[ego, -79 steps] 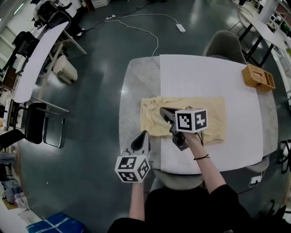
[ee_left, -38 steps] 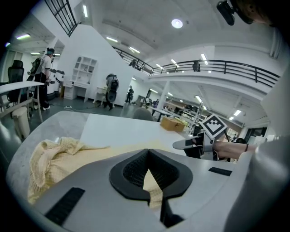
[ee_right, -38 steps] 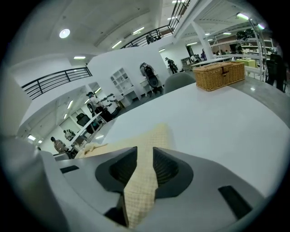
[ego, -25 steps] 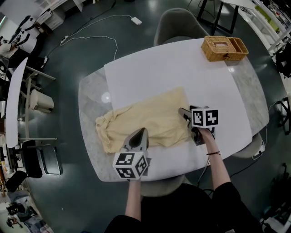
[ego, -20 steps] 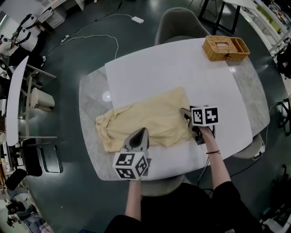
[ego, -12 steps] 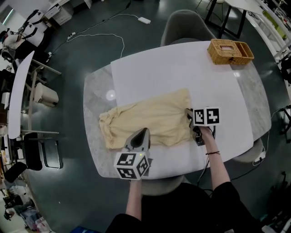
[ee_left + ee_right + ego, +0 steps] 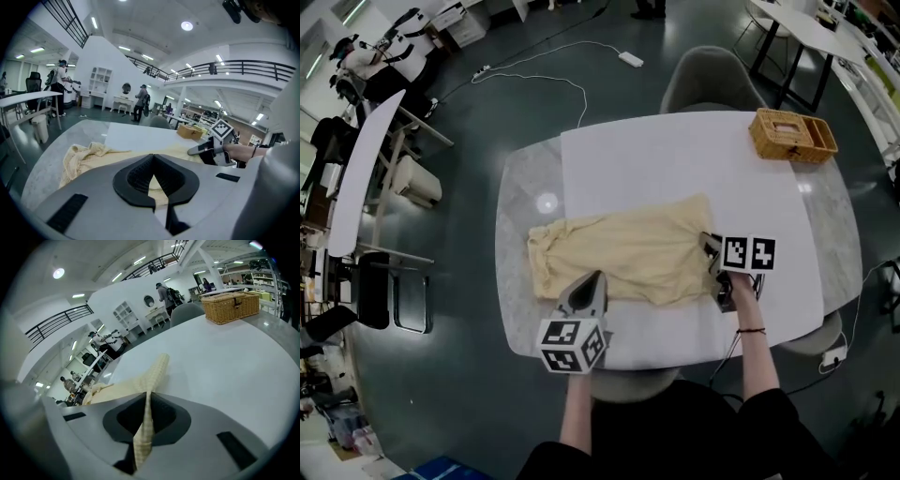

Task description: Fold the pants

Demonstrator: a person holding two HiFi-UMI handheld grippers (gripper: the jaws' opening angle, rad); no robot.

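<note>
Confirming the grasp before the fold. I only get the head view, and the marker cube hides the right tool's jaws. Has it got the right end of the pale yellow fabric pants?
Observer: Yes. In the right gripper view the right tool has just been closing, and its jaws are now shut on an edge of the pale yellow fabric pants.
Operator: Left tool?
Observer: The left gripper view shows the left tool with its tips together and a sliver of the same fabric between its jaws.
Operator: Is the cloth off the table at the right tool?
Observer: There, yes. It rises in a narrow ridge from the white sheet up into the jaws.
</note>
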